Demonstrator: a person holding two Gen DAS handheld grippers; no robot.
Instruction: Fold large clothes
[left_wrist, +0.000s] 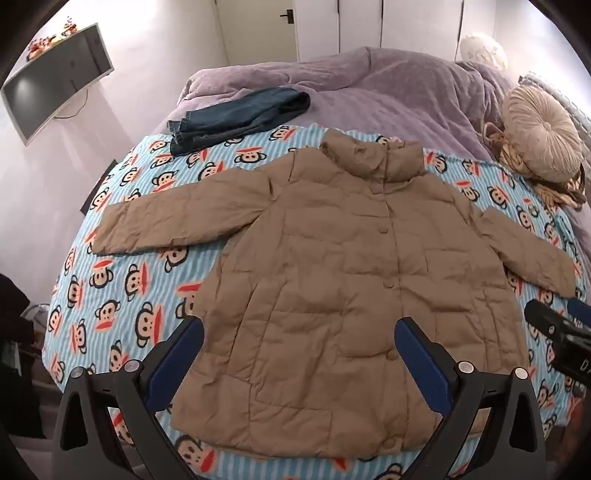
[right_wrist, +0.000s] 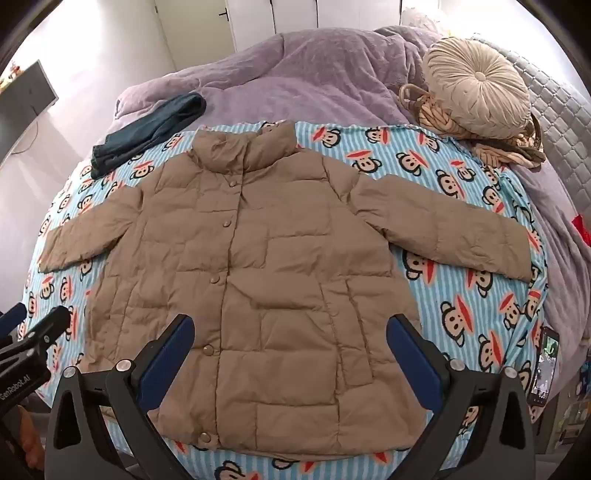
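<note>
Jacket (left_wrist: 332, 266) lies flat — below both open tools (left_wrist: 299, 332).

A bed (left_wrist: 388, 92) is covered by a purple duvet; white walls (left_wrist: 155, 55), a door (left_wrist: 258, 29) and a monitor (left_wrist: 55, 77) are seen behind.

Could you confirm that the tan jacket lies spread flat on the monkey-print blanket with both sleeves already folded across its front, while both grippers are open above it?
Not quite: the sleeves are not folded in. Both stretch out sideways from the jacket, as the right wrist view shows. The rest holds: it lies flat on the monkey-print blanket, and the left gripper and right gripper are open above it.
</note>
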